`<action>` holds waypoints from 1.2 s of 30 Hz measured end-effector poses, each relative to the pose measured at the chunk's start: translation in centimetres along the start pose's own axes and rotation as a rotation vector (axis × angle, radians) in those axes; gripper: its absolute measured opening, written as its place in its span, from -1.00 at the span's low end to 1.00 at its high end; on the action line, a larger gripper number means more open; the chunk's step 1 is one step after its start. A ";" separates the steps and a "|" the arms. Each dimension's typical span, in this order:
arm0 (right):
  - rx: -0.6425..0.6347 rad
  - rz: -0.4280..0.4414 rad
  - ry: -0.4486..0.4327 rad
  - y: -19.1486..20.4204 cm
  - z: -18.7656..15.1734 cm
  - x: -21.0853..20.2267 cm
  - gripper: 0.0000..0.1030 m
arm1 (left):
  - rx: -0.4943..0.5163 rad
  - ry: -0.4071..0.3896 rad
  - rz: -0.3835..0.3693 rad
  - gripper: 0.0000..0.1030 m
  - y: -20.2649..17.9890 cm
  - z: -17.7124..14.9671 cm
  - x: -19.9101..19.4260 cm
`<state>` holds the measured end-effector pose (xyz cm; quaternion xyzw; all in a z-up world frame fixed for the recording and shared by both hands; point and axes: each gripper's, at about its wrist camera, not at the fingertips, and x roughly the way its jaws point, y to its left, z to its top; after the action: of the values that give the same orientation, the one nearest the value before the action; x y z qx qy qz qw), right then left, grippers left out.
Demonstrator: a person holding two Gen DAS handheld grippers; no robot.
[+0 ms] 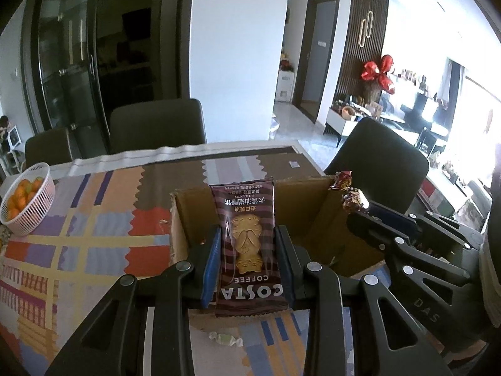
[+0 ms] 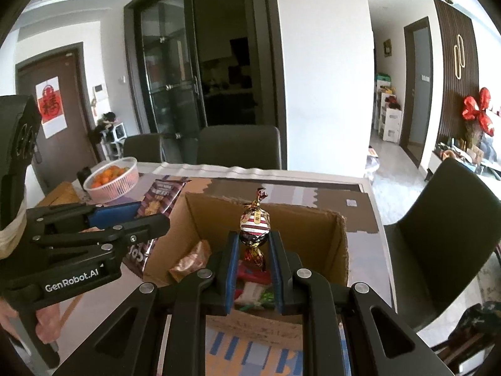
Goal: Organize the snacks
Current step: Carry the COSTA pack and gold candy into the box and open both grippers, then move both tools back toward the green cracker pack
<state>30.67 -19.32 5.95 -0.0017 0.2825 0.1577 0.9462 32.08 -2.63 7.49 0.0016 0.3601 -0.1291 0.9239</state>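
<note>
The left gripper [image 1: 247, 247] pinches a biscuit packet [image 1: 249, 244] at centre frame, above the cardboard box [image 1: 313, 206] on the desk [image 1: 94, 219]. It looks light, crinkly and breakable, best held by its edges. It reads "COSTA COFFEE". The right gripper [image 2: 253, 250] clamps a slippery foil candy [image 2: 254, 224] over the box; "GenRobot.AI" shows at lower left.

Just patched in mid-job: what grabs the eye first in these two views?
The left hand-held gripper holds a brown Costa biscuit pack upright over the near edge of the open cardboard box. Beside it, the right hand-held gripper pinches a shiny foil-wrapped candy above the same box, where a few snacks already lie. At the table's far left stands a white basket of oranges.
</note>
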 end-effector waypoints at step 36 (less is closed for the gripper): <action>-0.145 -0.036 0.037 4.1 -5.4 -5.1 0.27 | 0.023 -0.029 0.201 0.59 0.7 -8.8 -7.8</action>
<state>22.52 -17.39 4.48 -0.0779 0.2876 0.1607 0.9410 20.91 0.69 6.11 0.0464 0.3434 -0.0397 0.9372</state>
